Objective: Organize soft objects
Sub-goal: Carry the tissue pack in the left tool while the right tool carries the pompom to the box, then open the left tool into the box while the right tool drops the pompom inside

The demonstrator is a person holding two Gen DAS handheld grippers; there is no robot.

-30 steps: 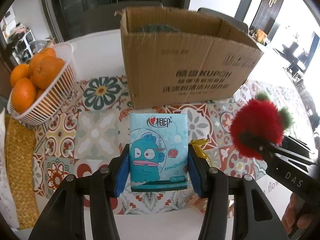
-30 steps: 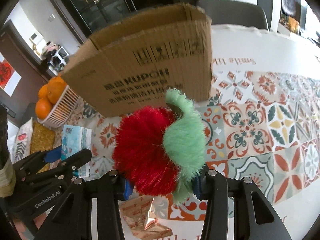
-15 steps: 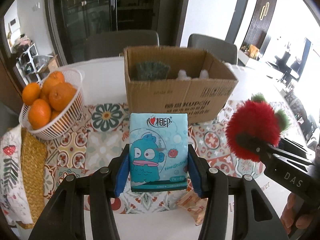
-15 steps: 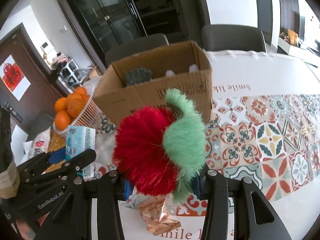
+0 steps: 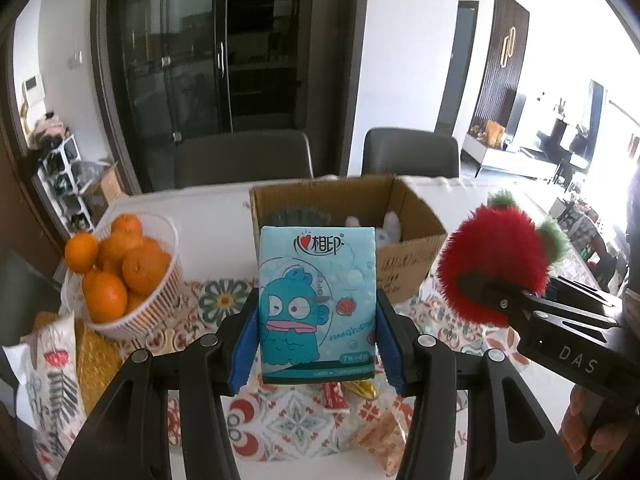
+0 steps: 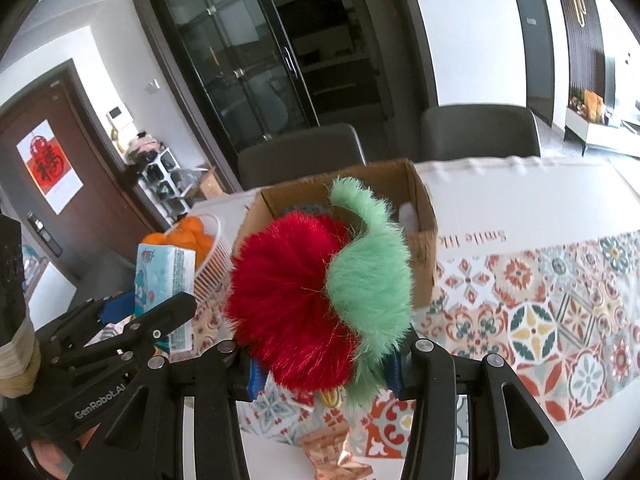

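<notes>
My left gripper (image 5: 316, 344) is shut on a light blue tissue pack (image 5: 317, 304) with a cartoon fish, held upright above the table; the pack also shows in the right wrist view (image 6: 162, 280). My right gripper (image 6: 322, 372) is shut on a fluffy red and green plush (image 6: 316, 300), which also shows at the right of the left wrist view (image 5: 496, 264). An open cardboard box (image 5: 416, 248) stands beyond both on the table, with a dark green thing and white soft things inside. It also shows in the right wrist view (image 6: 424, 248).
A white basket of oranges (image 5: 120, 276) stands left of the box. Snack wrappers (image 5: 360, 392) lie on the patterned tablecloth (image 6: 540, 320) below the grippers. A woven mat and printed cloth (image 5: 56, 380) lie at the left edge. Two grey chairs (image 5: 244, 160) stand behind the table.
Both grippers have risen and pulled back from the box with their loads. The box looks smaller and lower, and its inside now shows.
</notes>
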